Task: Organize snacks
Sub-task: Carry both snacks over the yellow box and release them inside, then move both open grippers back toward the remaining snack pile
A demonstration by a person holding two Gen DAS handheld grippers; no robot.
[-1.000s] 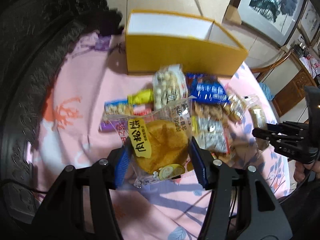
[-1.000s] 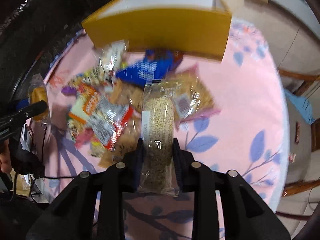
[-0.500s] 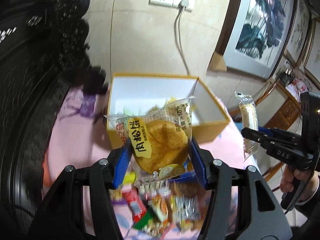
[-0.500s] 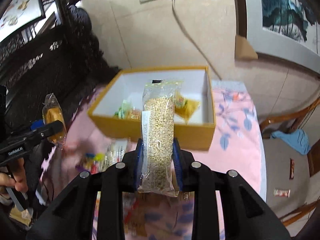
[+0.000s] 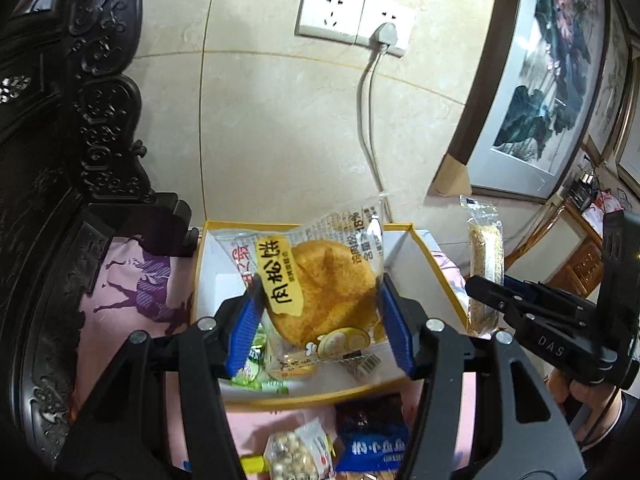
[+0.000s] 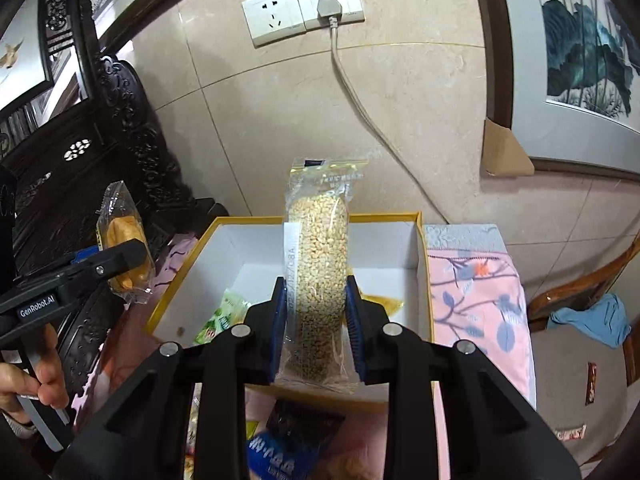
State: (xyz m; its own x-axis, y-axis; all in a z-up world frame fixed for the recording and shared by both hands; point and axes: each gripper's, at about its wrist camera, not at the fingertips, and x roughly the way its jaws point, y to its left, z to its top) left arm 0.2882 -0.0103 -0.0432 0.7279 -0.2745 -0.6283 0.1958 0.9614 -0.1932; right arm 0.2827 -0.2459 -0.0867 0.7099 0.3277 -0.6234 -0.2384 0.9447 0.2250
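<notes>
My left gripper (image 5: 318, 308) is shut on a clear packet holding a round golden pastry with a yellow label (image 5: 320, 292), held above the open yellow box (image 5: 444, 276). My right gripper (image 6: 316, 308) is shut on a long clear packet of puffed grain bar (image 6: 318, 264), held upright over the same yellow box (image 6: 424, 280). Inside the box lie a green packet (image 6: 220, 316) and a yellow packet (image 6: 380, 302). In the left wrist view the right gripper (image 5: 480, 292) with the grain bar (image 5: 486, 264) shows at right; in the right wrist view the left gripper (image 6: 124, 256) with the pastry (image 6: 124, 236) shows at left.
Loose snacks lie on the pink flowered tablecloth (image 6: 476, 288) in front of the box, among them a blue packet (image 5: 372, 448) and a packet of pale balls (image 5: 292, 456). Dark carved furniture (image 5: 60, 160) stands at left. A tiled wall with sockets (image 5: 352, 20) and a cable rises behind the box.
Both grippers rose from the snack pile and moved forward with their packets, so they now hang over the box near the wall. Neither grip has altered.
</notes>
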